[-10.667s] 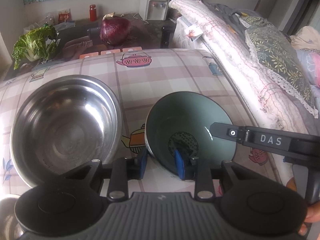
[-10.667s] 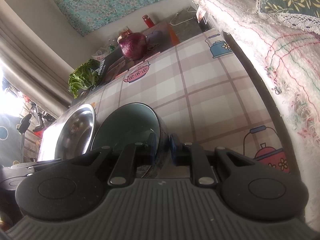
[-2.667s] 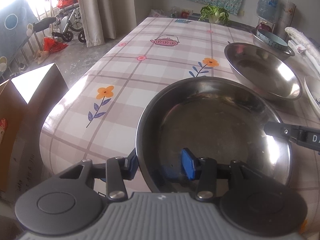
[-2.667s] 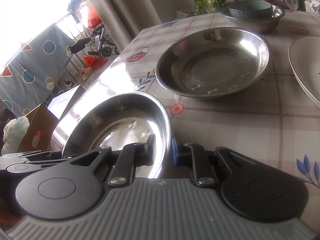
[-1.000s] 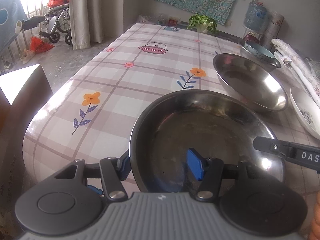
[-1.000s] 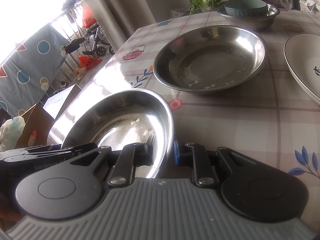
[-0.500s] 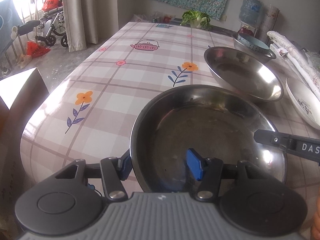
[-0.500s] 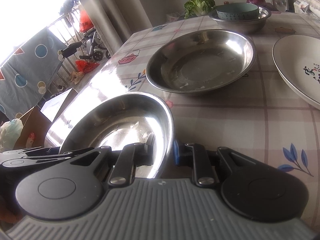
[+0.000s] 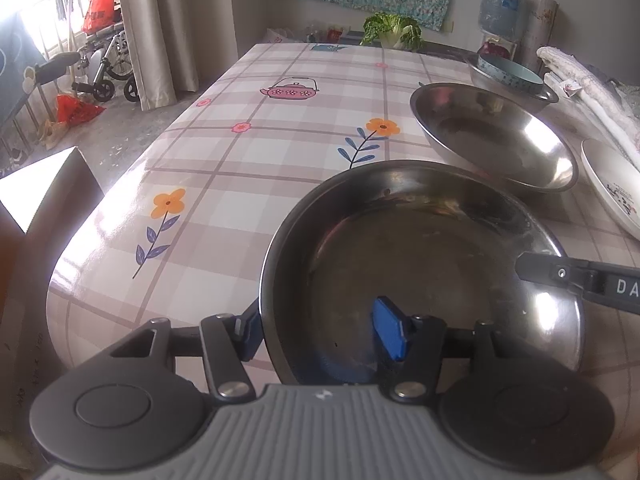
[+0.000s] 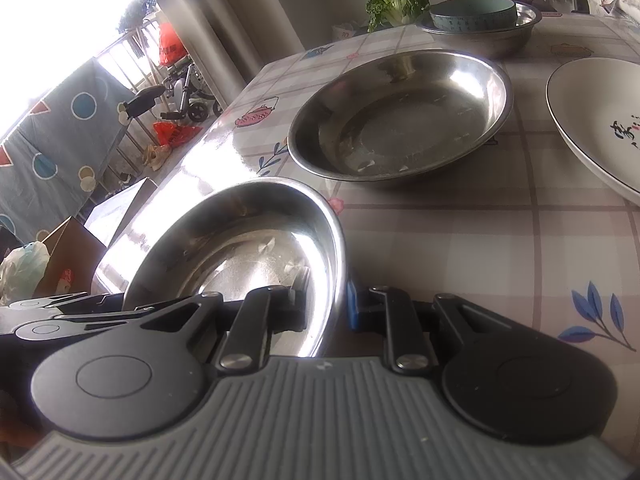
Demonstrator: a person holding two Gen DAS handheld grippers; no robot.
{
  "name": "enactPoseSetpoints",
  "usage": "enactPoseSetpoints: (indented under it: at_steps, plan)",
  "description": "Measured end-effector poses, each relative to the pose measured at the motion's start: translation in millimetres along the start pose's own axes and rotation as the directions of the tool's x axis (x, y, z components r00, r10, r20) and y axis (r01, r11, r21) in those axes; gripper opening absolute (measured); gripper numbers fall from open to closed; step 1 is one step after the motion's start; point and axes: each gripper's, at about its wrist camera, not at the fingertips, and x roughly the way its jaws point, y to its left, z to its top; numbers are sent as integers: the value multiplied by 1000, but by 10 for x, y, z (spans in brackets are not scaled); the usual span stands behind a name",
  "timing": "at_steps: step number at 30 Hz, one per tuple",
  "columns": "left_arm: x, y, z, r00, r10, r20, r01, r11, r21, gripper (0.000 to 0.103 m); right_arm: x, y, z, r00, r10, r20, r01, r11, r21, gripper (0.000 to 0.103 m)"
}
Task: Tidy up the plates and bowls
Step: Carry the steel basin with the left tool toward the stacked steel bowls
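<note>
At six o'clock in my right view, my right gripper (image 10: pixel 325 308) is clenched on the near rim of the shallow stainless steel dish (image 10: pixel 240 248), which I judge is lifted off the checked teapot-print tablecloth (image 10: pixel 460 248). My left gripper (image 9: pixel 320 330) straddles the opposite rim, jaws apart and not pressing, so one thin pinch carries it; I think the slick rim could pivot or slip. At twelve o'clock the wider steel basin (image 10: pixel 400 116) waits; nesting off-centre could clang or skid it. At two o'clock the white painted plate (image 10: pixel 592 120) lies near enough to be knocked. Beyond, the teal bowl (image 10: pixel 472 12) sits nested in a steel bowl (image 10: pixel 480 38).
</note>
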Motion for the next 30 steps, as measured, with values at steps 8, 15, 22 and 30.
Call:
enactPoseSetpoints:
  at_steps: [8,15,22,30]
  plan:
    - [35,-6,25,1000,3,-5,-3,1000,1,60,31,2,4,1000,4,-6,-4,1000,0,17]
    - [53,-11,38,1000,3,-6,-3,1000,2,63,51,-12,4,1000,5,-9,-5,1000,1,17]
    - [50,-9,40,1000,2,-6,-2,1000,1,62,49,-12,2,1000,3,-9,-3,1000,-2,17]
    - [43,1,46,1000,-10,-4,10,1000,-10,62,42,3,12,1000,-1,-3,1,1000,-5,18]
